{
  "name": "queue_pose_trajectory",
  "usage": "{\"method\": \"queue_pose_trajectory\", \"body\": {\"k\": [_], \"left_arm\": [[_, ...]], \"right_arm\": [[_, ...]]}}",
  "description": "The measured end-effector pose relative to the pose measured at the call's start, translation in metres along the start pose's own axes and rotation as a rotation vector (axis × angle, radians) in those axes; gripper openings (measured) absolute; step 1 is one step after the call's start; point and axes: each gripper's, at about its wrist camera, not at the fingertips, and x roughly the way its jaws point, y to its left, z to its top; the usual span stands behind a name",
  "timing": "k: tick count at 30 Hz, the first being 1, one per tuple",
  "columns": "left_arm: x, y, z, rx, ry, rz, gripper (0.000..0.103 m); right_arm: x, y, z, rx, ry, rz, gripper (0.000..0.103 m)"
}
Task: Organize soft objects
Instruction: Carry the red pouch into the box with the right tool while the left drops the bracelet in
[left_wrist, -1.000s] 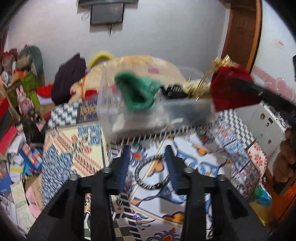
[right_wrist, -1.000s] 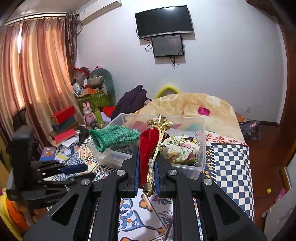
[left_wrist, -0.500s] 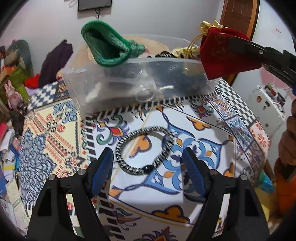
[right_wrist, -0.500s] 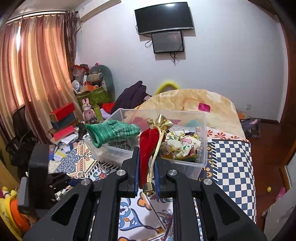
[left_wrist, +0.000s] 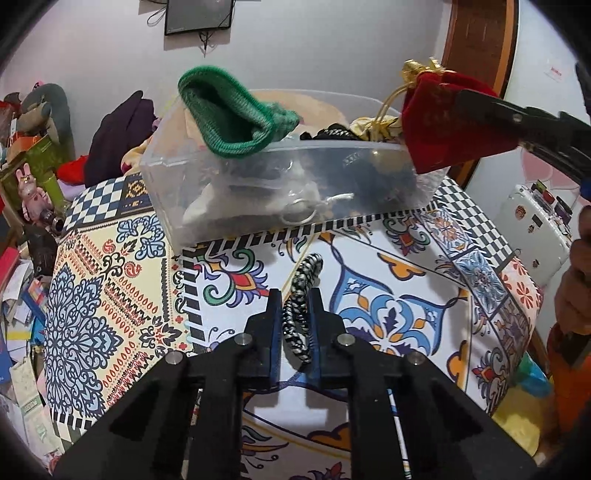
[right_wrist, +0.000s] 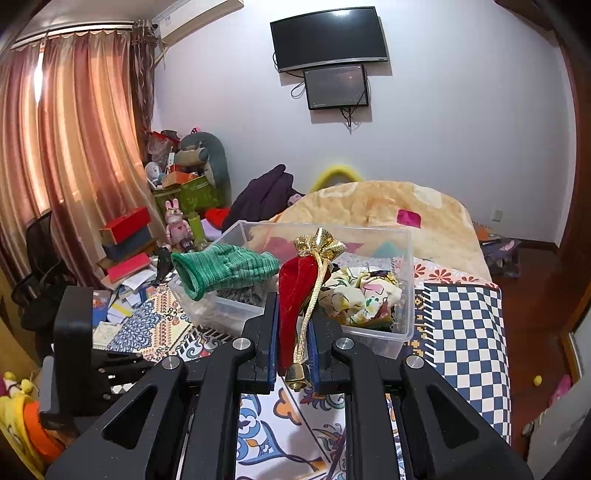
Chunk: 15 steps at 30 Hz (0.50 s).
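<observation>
My left gripper is shut on a black-and-white braided band, held above the patterned cloth. My right gripper is shut on a red velvet pouch with a gold drawstring, in front of the clear plastic bin. From the left wrist view the pouch hangs at the bin's right end. A green knit piece drapes over the bin's left rim, also seen from the right. Floral fabric lies inside the bin.
The bin stands on a table covered with a patterned cloth. Boxes, books and toys pile up on the left. A quilted bed lies behind the bin. A white case stands at the right.
My left gripper has shut on the braided band, which lay flat in a ring on the cloth, and raised it. My right gripper keeps the red pouch near the bin.
</observation>
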Motion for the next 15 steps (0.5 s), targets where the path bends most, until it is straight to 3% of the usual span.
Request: {"method": "queue_pose_trajectory", "body": {"k": [6,15], "left_arm": [[-0.020,-0.009,0.009,0.025,-0.055,-0.008,0.012],[-0.047,-0.010,0.053,0.018,-0.168,-0.027,0.012]], "right_arm": [[-0.002,0.000,0.009,-0.005,-0.025,0.003,0.012],[0.004,-0.003,0.024,-0.003,-0.055,0.013,0.012]]}}
